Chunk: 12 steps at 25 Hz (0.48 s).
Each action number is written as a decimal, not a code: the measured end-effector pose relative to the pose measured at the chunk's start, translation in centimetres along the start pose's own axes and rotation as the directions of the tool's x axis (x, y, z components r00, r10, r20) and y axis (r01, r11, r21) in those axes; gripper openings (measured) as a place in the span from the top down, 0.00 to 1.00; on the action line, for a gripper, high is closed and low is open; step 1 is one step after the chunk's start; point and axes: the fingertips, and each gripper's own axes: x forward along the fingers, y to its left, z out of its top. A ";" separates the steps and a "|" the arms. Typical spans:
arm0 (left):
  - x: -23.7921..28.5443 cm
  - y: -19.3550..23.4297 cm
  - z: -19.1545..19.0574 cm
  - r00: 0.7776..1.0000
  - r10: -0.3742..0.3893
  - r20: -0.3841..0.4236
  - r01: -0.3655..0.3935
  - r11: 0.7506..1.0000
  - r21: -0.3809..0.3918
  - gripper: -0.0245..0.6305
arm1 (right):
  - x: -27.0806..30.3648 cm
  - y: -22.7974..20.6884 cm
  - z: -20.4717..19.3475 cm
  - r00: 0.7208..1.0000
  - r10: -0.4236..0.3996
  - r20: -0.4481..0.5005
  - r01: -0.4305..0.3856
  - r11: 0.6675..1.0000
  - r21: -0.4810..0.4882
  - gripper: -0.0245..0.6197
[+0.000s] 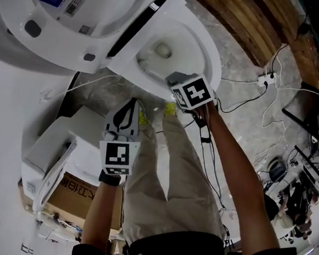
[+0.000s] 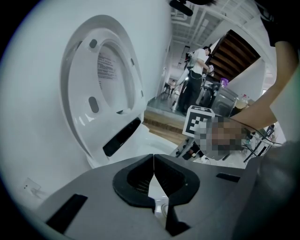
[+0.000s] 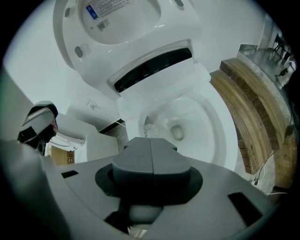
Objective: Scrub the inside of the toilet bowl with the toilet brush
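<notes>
Between the jaws of the right gripper [image 3: 151,140] no gap shows: the two grey pads are pressed flat together along their whole length. A pale rounded piece sits just under them, most likely the handle of the toilet brush [image 3: 150,127], so this gripper appears to be clamped on the brush. Straight ahead of the jaw tips, and lower, the brush's white bristle head lies inside the toilet bowl [image 3: 213,126], just beside the drain opening [image 3: 177,132] and on the side towards the hinge. From that line-up the brush's long axis seems to run along the jaws themselves, forward and down from the front rim into the bowl. A push or pull along the gripper's own direction would therefore sweep the head across the porcelain, and a twist of the wrist would swing it round the drain. Whether the bristles touch the bowl wall cannot be told.

Above the bowl the seat and lid [image 3: 126,28] stand raised, leaving the opening free.

Off to the left, the left gripper [image 2: 153,159] has its pad tips meeting at a point with only a narrow wedge of space behind them, and nothing is held there. In the head view it hangs back by the person's trouser legs [image 1: 172,170], well apart from the bowl, while the right one is over the near rim. The right gripper is thus much the nearer, and the scrubbing looks to rest on it alone.
</notes>
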 end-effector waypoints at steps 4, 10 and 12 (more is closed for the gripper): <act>-0.3 1.4 -0.1 1.000 0.016 -0.007 -0.016 1.000 -0.008 0.93 | 0.4 0.3 1.2 1.000 -0.012 0.011 0.012 1.000 -0.026 0.72; -0.1 2.4 -0.5 1.000 0.021 -0.016 -0.021 1.000 -0.016 0.93 | 1.3 0.9 2.9 0.999 -0.031 0.030 0.034 0.994 -0.100 0.72; 0.0 2.4 -0.6 1.000 0.019 -0.020 -0.019 1.000 -0.022 0.93 | 1.5 0.8 3.9 0.996 -0.072 0.055 0.080 0.984 -0.160 0.72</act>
